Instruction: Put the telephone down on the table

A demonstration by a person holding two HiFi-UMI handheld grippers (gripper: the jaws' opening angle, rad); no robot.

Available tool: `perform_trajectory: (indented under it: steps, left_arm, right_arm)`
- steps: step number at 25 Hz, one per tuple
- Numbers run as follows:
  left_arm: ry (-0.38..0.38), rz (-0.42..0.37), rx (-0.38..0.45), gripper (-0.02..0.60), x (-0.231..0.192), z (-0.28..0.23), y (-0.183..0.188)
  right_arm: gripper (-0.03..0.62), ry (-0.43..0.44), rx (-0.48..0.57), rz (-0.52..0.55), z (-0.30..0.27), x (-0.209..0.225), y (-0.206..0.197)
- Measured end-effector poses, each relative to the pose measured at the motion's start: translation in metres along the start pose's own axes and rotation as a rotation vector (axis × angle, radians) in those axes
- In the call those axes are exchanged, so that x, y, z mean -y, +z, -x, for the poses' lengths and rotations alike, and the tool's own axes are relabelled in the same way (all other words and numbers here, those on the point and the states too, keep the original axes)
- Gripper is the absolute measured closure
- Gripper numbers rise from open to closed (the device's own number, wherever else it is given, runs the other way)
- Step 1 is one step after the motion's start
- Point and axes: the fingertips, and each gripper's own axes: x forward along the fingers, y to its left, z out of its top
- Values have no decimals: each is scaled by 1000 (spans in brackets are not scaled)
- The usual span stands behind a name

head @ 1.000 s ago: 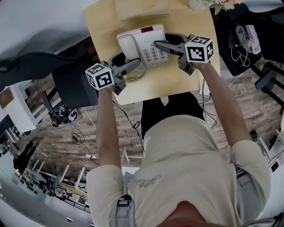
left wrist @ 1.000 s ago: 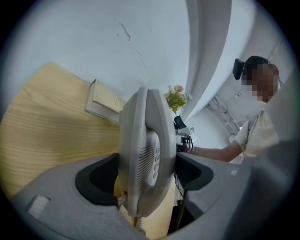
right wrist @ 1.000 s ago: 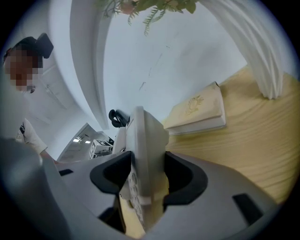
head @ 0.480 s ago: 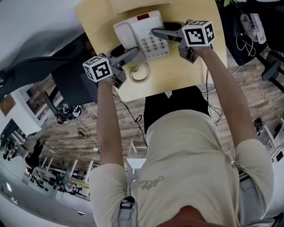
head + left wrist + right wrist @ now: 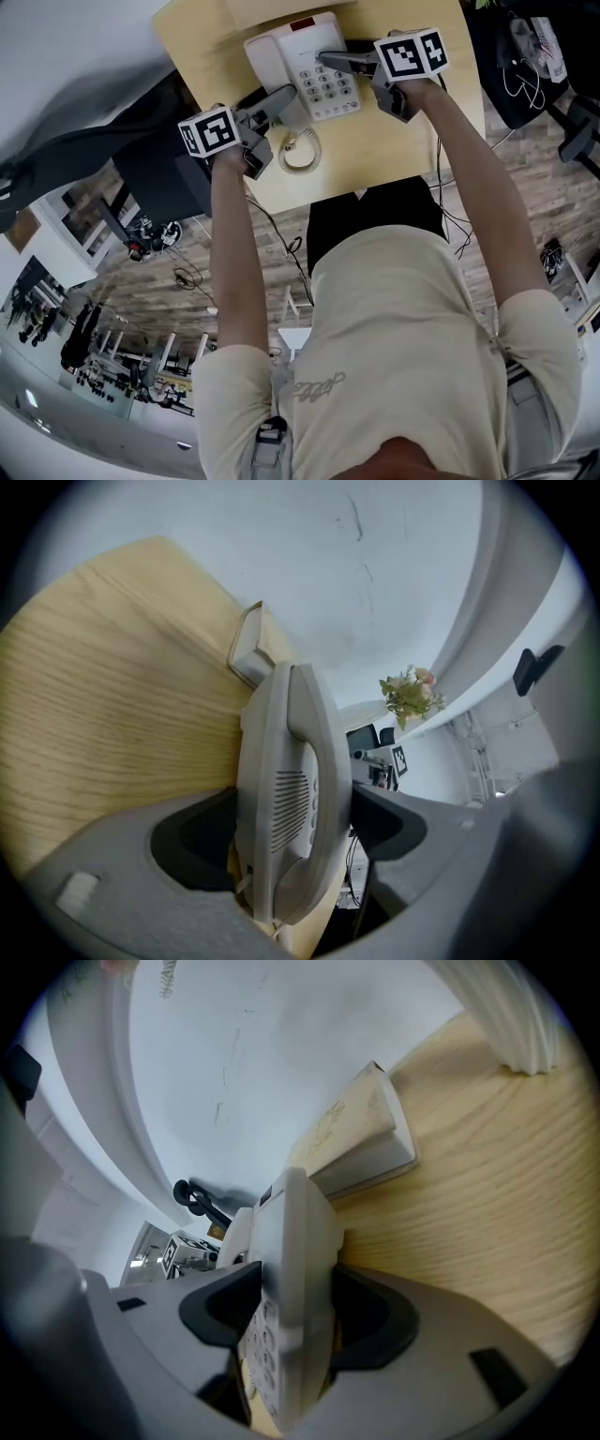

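A white desk telephone (image 5: 305, 66) with handset, keypad and a red strip sits over the far part of the light wooden table (image 5: 394, 159). My left gripper (image 5: 281, 98) is shut on its near-left side by the handset; in the left gripper view the telephone (image 5: 286, 799) fills the gap of the left gripper (image 5: 292, 822). My right gripper (image 5: 330, 62) is shut on the keypad side, and the right gripper view shows the telephone's edge (image 5: 291, 1269) pinched in the right gripper (image 5: 295, 1312). Whether the base touches the table is unclear.
The telephone's coiled cord (image 5: 300, 150) lies on the table near the front edge. A flat tan box (image 5: 361, 1143) lies by the wall behind the telephone. A white vase base (image 5: 511, 1016) stands at the far right. Dark chairs and cables are on the floor around the table.
Both grippers have carried the telephone a little farther from the table's front edge. The coiled cord now lies more in the open behind it.
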Motion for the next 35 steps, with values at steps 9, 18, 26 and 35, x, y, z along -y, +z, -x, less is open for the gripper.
perform_trajectory:
  steps: [9,18,26,35]
  left_arm:
    - [27,27,30,202,-1,0,0]
    - [99,-41,36,207,0,2,4]
    - [195,-155,19,208,6,12,7]
    - [143,-275,172,294,67,61,8]
  right_arm:
    - [361,-32,-66,-8,-2,2,1]
    - [358,-220,-99,136,4,-1,7]
    - [361,-263,-42,139,32,-11,2]
    - [404,-152,-36,220,74,-70,-34]
